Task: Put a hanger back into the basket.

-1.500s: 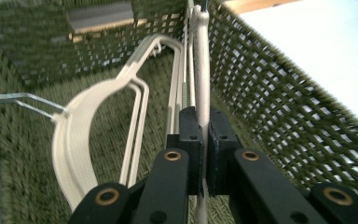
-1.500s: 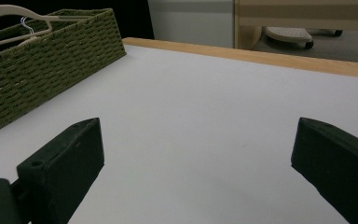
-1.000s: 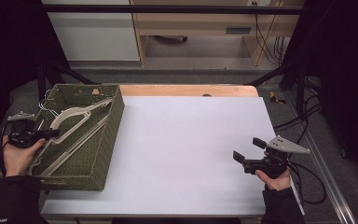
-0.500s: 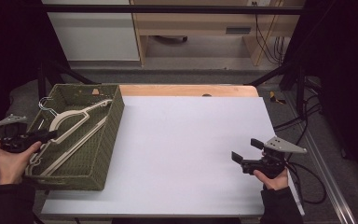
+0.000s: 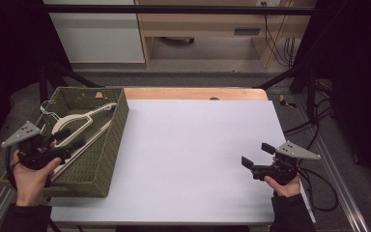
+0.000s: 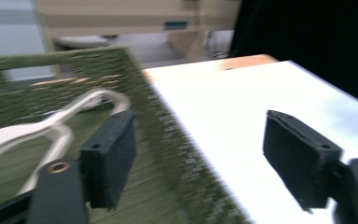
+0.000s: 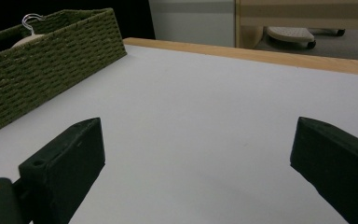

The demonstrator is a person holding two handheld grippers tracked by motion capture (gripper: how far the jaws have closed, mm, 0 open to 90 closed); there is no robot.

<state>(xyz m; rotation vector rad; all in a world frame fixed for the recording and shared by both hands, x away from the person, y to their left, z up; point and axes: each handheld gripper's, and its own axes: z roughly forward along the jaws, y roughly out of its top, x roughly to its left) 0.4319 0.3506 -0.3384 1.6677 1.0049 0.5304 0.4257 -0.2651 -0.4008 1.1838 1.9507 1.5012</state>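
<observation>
White table (image 5: 193, 145), smooth, flat. Green woven basket (image 5: 107, 145), rectangular, at its left edge. Cream hanger (image 5: 79, 121) lies inside, long axis diagonal, wire hook toward far-left corner. Left gripper (image 5: 67, 141) above basket, jaws just opened, nothing between. Right gripper (image 5: 254, 155) jaws apart, empty.

black tongs (image 5: 252, 155) with blocky pads, grey three-cornered plates, trailing black cables, dark sleeves

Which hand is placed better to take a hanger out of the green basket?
The left. The left gripper is over the basket, open, its fingers beside the pale hangers and having just been opening, nothing between them. The right gripper rests open far across the table.
</observation>
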